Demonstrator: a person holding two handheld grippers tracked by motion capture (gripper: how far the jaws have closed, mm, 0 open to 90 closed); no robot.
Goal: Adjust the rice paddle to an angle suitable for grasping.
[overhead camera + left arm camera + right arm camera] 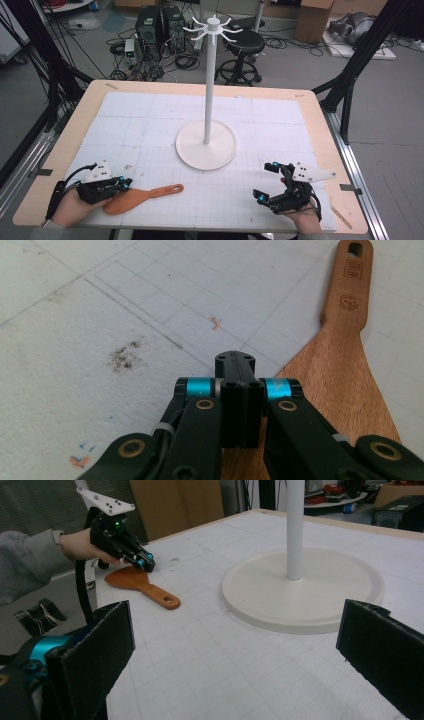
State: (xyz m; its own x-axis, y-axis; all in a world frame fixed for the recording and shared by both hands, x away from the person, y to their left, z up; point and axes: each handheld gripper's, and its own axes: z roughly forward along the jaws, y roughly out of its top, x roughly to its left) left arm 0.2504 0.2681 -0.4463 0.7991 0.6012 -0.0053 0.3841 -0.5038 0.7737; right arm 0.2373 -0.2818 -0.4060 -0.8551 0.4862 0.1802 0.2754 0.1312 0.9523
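A wooden spatula (145, 196) lies flat on the white gridded mat near the front left, handle pointing right. My left gripper (126, 184) sits shut just over the spatula's blade, with nothing seen between its jaws. In the left gripper view the closed tips (235, 362) are beside the spatula (340, 370), whose blade runs under the gripper body. At the front right my right gripper (266, 181) is wide open and holds nothing. From the right gripper view (240, 645) I see the spatula (145, 585) and the left gripper (145, 562) farther off.
A white hook stand (209, 90) rises from a round base (190, 150) at the mat's middle; the base (260, 590) lies just ahead of my right gripper. The wooden table edge (350, 200) is close on the right. Stools and cables are on the floor beyond.
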